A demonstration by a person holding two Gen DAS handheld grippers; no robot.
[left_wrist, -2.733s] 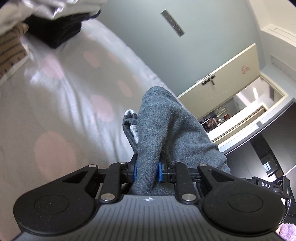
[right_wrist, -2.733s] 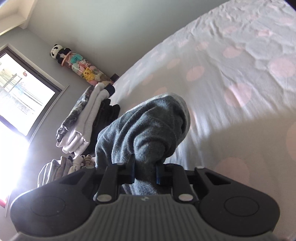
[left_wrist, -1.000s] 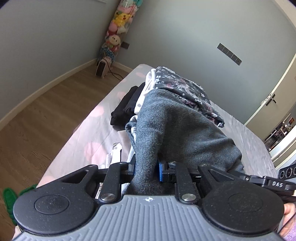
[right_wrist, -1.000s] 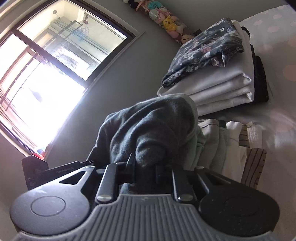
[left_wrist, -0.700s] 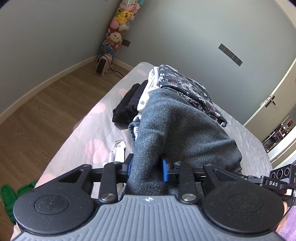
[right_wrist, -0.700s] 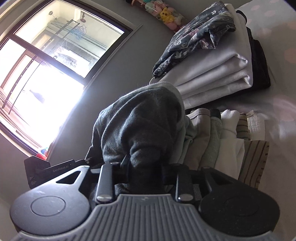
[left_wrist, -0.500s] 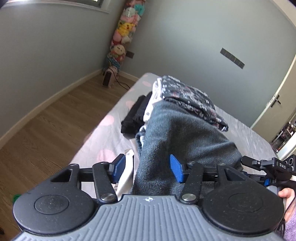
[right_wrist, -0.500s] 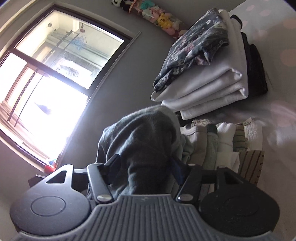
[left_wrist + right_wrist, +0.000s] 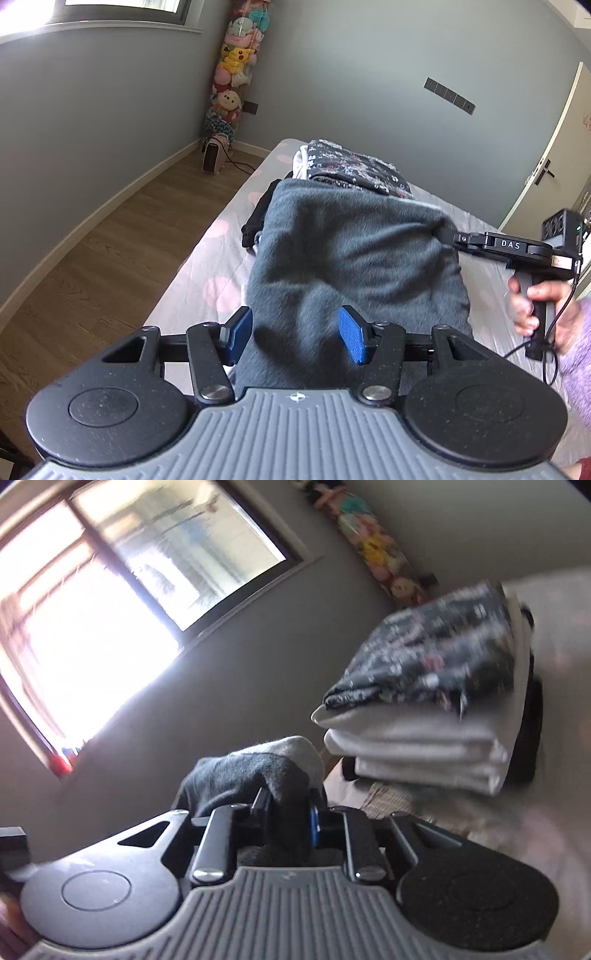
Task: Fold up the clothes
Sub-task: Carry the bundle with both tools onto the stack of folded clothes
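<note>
Since the earlier frame the left tool (image 9: 295,334) has released the grey garment (image 9: 354,251); its blue pads (image 9: 351,334) now stand spread, either side of the cloth. The garment lies on the bed (image 9: 207,273), in front of a stack of folded clothes (image 9: 354,171). At right, the right tool (image 9: 288,812) pinches a corner of the garment, gripped by a hand (image 9: 535,301).
</note>
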